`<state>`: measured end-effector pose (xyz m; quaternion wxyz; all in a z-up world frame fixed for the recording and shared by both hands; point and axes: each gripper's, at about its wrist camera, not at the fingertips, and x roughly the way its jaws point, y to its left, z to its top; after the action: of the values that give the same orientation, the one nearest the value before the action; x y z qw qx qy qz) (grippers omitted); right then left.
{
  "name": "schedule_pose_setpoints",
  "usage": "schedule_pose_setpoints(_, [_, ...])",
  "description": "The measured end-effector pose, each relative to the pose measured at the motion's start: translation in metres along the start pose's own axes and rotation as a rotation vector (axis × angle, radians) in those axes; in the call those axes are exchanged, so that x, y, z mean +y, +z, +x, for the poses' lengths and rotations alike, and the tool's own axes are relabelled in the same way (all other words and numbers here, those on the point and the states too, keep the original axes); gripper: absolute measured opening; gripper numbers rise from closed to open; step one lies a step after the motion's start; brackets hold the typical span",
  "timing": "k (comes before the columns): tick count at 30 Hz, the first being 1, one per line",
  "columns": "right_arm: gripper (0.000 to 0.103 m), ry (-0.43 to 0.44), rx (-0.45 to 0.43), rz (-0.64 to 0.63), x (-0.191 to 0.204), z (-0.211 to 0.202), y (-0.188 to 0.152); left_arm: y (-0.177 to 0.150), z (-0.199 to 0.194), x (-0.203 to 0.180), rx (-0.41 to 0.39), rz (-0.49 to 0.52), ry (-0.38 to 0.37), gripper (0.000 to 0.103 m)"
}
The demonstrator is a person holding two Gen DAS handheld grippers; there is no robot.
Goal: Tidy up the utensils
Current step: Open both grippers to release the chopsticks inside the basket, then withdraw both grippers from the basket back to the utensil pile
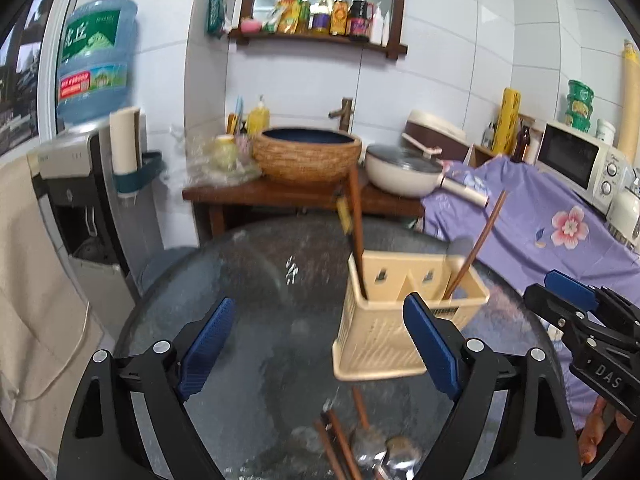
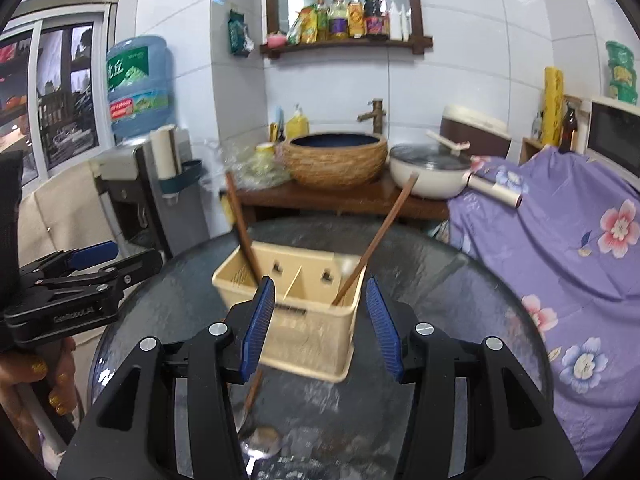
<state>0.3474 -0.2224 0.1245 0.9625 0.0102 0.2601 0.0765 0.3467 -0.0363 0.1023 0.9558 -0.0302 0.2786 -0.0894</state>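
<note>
Ribbed blue pads of the left gripper (image 1: 318, 344) and right gripper (image 2: 321, 326) are spread, empty, before a woven-textured beige plastic caddy (image 1: 384, 332) on the round glass table (image 1: 240, 280); wooden chopsticks (image 1: 357, 232) are stood inside.

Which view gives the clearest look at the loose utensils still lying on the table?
The left wrist view: loose utensils, chopsticks and spoons, lie near its bottom edge in front of the holder. The right wrist view shows only one spoon and a stick end, blurred, partly behind the right gripper.
</note>
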Motion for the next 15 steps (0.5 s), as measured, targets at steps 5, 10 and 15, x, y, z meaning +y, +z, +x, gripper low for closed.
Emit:
schedule_pose_setpoints(5, [0.049, 0.025, 0.127, -0.028, 0.012, 0.014, -0.044, -0.043, 0.012, 0.009, 0.08, 0.044, 0.044, 0.083])
schedule_pose_setpoints(10, [0.049, 0.044, 0.237, -0.045, 0.024, 0.031, -0.086, -0.083, 0.035, 0.018, 0.204, 0.047, 0.052, 0.068])
schedule_pose_setpoints(15, [0.049, 0.07, 0.342, -0.052, 0.034, 0.047, -0.121, -0.109, 0.051, 0.021, 0.289, 0.057, 0.041, 0.054])
